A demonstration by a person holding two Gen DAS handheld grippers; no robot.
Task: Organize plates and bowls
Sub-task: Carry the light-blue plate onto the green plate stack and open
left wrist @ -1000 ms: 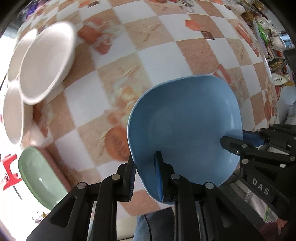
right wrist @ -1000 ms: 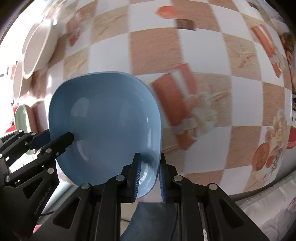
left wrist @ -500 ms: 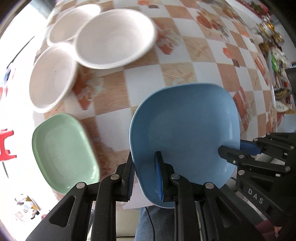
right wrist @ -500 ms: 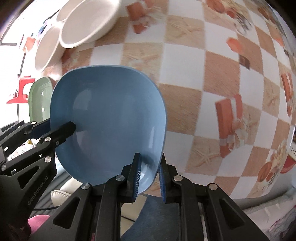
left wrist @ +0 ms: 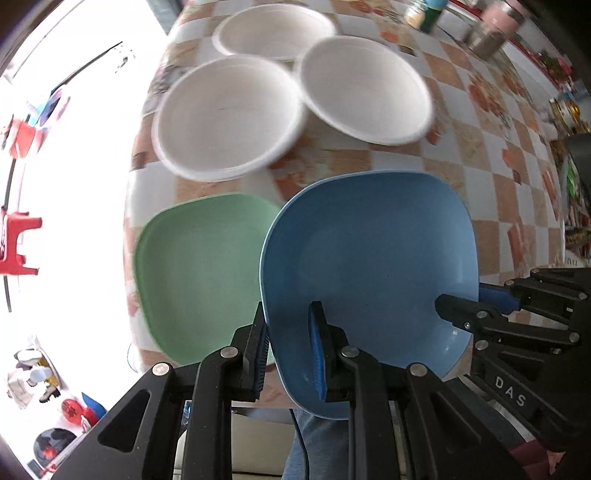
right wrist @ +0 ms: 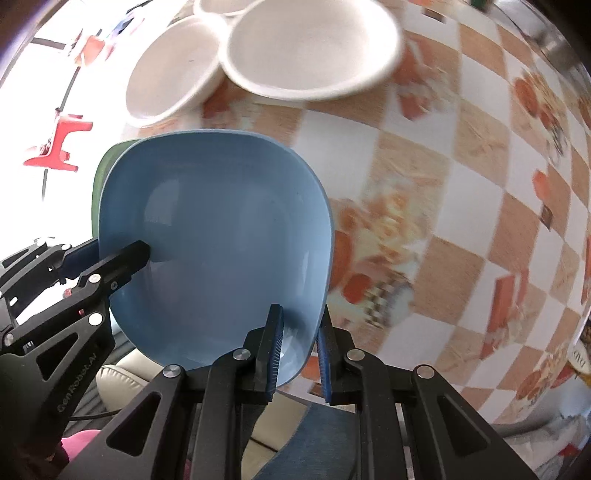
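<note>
Green plate [left wrist: 207, 273] flat on the checked tablecloth [left wrist: 491, 184]; beside it, blue plate [left wrist: 369, 266] held up over the table edge (rim overlapping the green), left gripper [left wrist: 290, 350] and right gripper [right wrist: 298, 349] each clamped on its rim.

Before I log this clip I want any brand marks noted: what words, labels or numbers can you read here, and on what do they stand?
"DAS": white letters on the black body of the right gripper, seen from the left wrist.
"GenRobot.AI": faint lettering on the body of the left gripper, seen from the right wrist.
Jar labels at the table's far edge: too blurred to read.
Blue bowl, green plate, white plates: no text.
</note>
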